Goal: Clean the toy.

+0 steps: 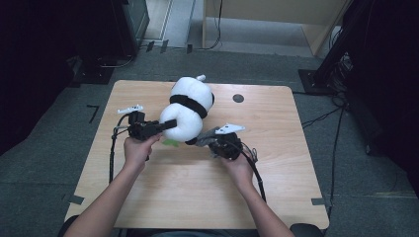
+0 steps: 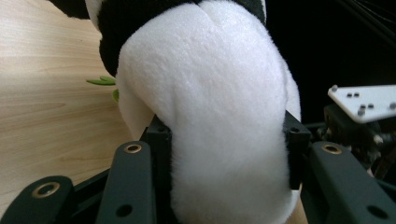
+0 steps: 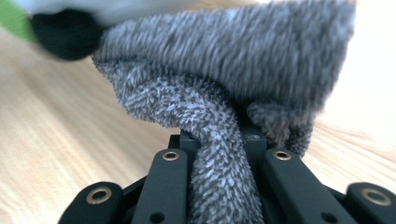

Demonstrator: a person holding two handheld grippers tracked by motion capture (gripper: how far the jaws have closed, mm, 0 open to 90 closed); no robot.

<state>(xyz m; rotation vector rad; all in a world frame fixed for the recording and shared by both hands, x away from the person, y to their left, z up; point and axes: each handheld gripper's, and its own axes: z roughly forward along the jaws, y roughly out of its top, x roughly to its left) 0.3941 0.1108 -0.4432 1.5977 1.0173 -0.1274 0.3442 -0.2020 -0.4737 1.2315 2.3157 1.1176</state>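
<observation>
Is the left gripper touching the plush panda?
Touching. In the left gripper view, the left gripper has both jaws pressed into the plush panda, denting its white fur.

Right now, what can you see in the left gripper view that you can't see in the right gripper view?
Left gripper view: the left gripper squeezing the plush panda's white body, with the other gripper's grey plate beside it. Right gripper view: the right gripper pinching a fuzzy grey cloth. Both: the wooden table, a bit of green leaf and black jaws.
</observation>
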